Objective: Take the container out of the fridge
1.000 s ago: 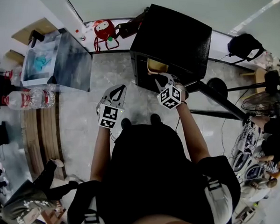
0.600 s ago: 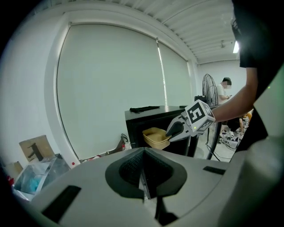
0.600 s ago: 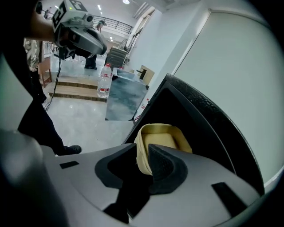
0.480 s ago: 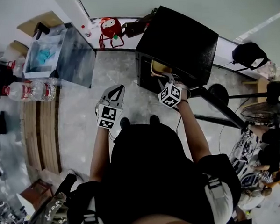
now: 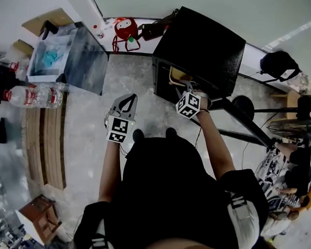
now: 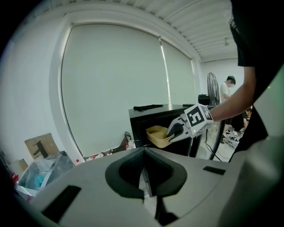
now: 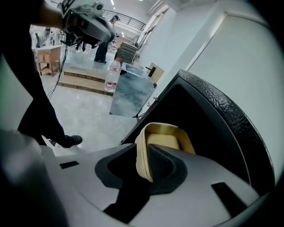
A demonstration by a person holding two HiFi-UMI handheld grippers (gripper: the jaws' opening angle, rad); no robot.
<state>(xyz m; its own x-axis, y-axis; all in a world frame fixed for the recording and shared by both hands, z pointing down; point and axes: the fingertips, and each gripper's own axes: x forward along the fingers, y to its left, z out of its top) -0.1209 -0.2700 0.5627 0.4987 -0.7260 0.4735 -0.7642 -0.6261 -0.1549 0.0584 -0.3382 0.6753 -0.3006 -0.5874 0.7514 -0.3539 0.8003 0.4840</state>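
Observation:
A tan container point(image 7: 163, 138) sits at the mouth of the small black fridge point(image 5: 203, 43), half out of its opening. My right gripper point(image 7: 144, 166) is shut on the container's near rim. The head view shows that gripper point(image 5: 186, 88) at the fridge front with the container point(image 5: 177, 74) just beyond it. In the left gripper view the container point(image 6: 158, 135) shows in the fridge point(image 6: 153, 122) with the right gripper point(image 6: 176, 130) on it. My left gripper point(image 5: 124, 103) hangs over the floor left of the fridge, jaws together, holding nothing.
A glass-sided box point(image 5: 68, 55) stands on the floor at the far left with water bottles point(image 5: 32, 95) beside it. A red bag point(image 5: 124, 29) lies by the wall. Black stand legs point(image 5: 249, 119) run right of the fridge. Wooden steps point(image 5: 42, 148) lie left.
The right gripper has stayed at the fridge mouth on the container, which has come slightly outward. The head view has shifted a little. The left gripper has barely moved.

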